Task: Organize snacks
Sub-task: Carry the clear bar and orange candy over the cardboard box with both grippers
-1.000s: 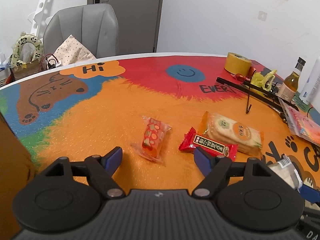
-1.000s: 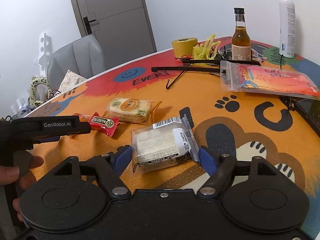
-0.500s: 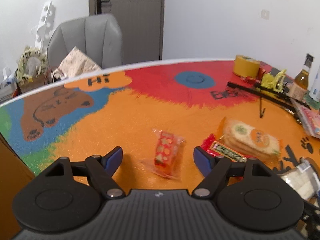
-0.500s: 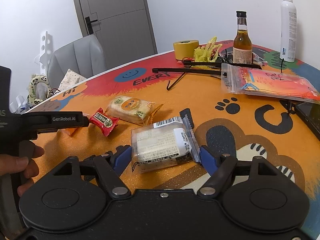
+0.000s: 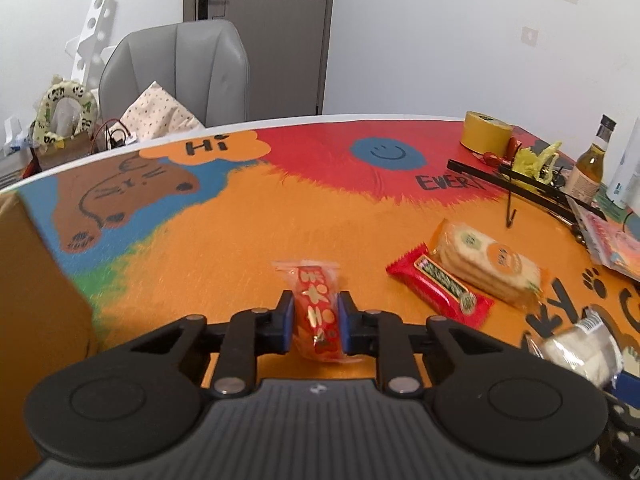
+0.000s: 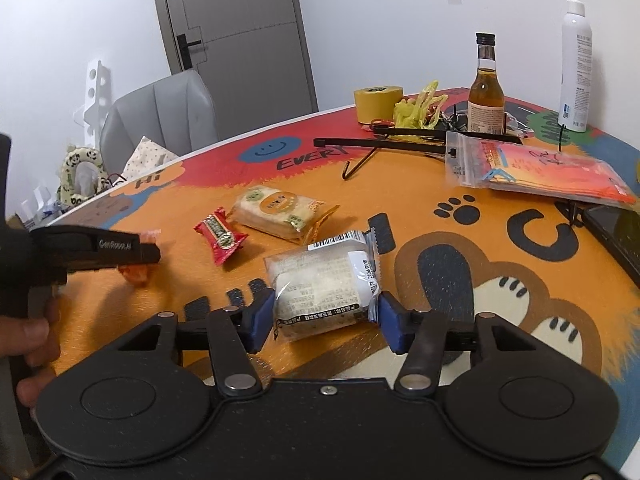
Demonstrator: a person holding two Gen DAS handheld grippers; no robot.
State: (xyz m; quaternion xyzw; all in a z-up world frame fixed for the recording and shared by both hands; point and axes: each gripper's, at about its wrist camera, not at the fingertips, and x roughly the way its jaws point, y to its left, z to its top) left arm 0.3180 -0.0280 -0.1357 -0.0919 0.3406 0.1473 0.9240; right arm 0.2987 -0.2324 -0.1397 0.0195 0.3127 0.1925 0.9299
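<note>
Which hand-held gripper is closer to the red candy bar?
Left. The left hand-held gripper, shut on the orange snack pack, sits just beside the red candy bar. The right hand-held gripper straddles the white cake pack, farther away.

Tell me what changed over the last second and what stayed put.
The left claw closed on the small red-and-orange snack packet, which earlier lay loose between its open fingers. The right claw narrowed around the clear-wrapped pastry; whether it grips is unclear. The red candy bar and rice cracker pack stayed on the table.
</note>
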